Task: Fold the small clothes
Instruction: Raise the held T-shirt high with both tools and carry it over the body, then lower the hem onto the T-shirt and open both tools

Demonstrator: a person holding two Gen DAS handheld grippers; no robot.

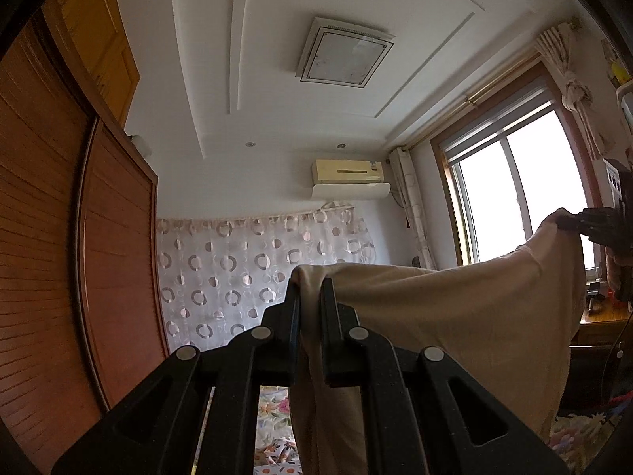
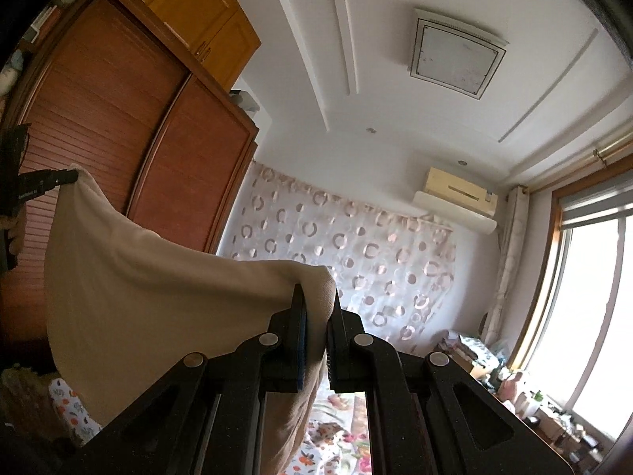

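The beige garment (image 1: 455,316) hangs stretched in the air between the two grippers, its upper edge sagging slightly between the held corners and its body draping down toward the floral bedspread (image 2: 340,435) below. The left gripper (image 1: 310,281) is clamped on one top corner of the garment, with fabric bunched between its jaws and trailing down through them. The right gripper (image 2: 316,297) is clamped on the opposite top corner in the same manner. In the left wrist view, the right gripper appears at the garment's far corner, in front of the window (image 1: 526,186). In the right wrist view, the left gripper appears at the garment's far corner, in front of the brown louvred wardrobe (image 2: 118,138). Behind the garment hangs a sheer curtain with a circle pattern (image 1: 237,269), with a wall air conditioner (image 1: 348,170) above it. A square ceiling light (image 1: 346,53) is overhead. The garment blocks the lower area between the grippers from view.
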